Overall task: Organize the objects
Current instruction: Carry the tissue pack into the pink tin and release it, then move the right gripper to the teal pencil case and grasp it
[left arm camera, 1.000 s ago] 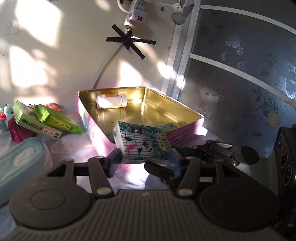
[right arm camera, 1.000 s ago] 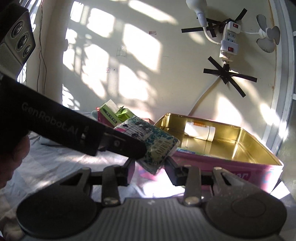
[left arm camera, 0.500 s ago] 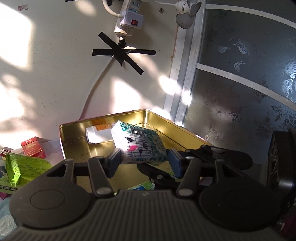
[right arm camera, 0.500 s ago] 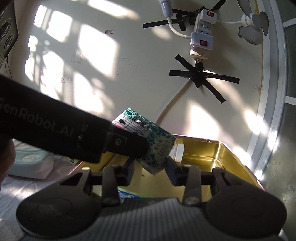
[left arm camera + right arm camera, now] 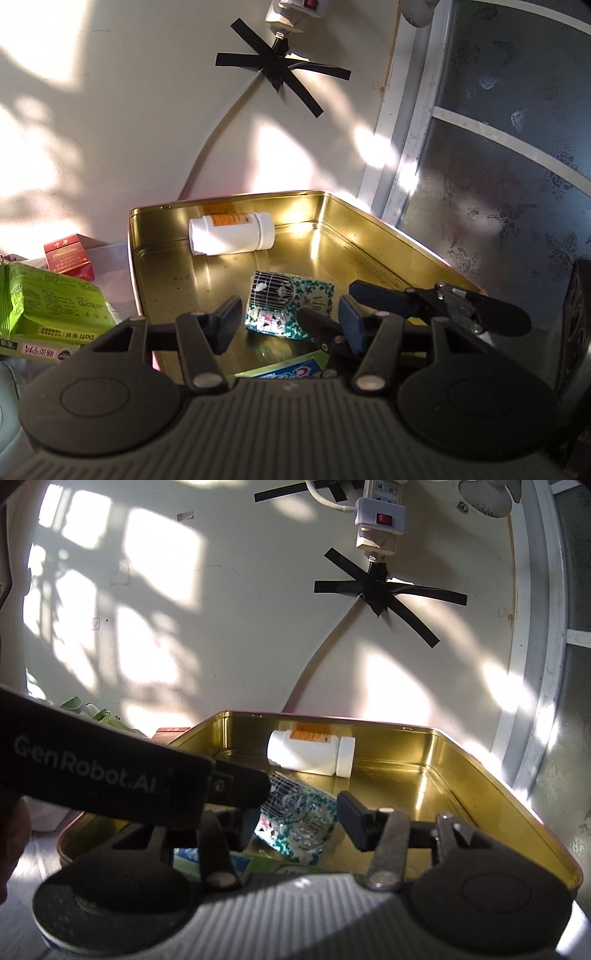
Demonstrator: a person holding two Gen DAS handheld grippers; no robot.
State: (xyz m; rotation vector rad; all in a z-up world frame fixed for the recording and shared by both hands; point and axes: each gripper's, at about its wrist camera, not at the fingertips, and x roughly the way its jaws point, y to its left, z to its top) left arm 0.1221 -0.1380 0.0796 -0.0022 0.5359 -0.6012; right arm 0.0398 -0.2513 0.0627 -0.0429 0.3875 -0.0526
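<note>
Teal-patterned packet [image 5: 290,310] with a birdcage print, lying flat on the floor of the gold tin [image 5: 373,243]. White bottle [image 5: 232,234] on its side by the far wall; toothpaste box [image 5: 291,368] at the near edge. Left gripper [image 5: 286,323] and right gripper [image 5: 295,823] jaws just opened, spread clear of the packet.

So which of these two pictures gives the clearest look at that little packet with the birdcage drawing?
The left wrist view: the birdcage packet lies in the gold tin with nearly its whole face showing. In the right wrist view the same packet is blurred, partly hidden behind the other gripper's dark finger.
</note>
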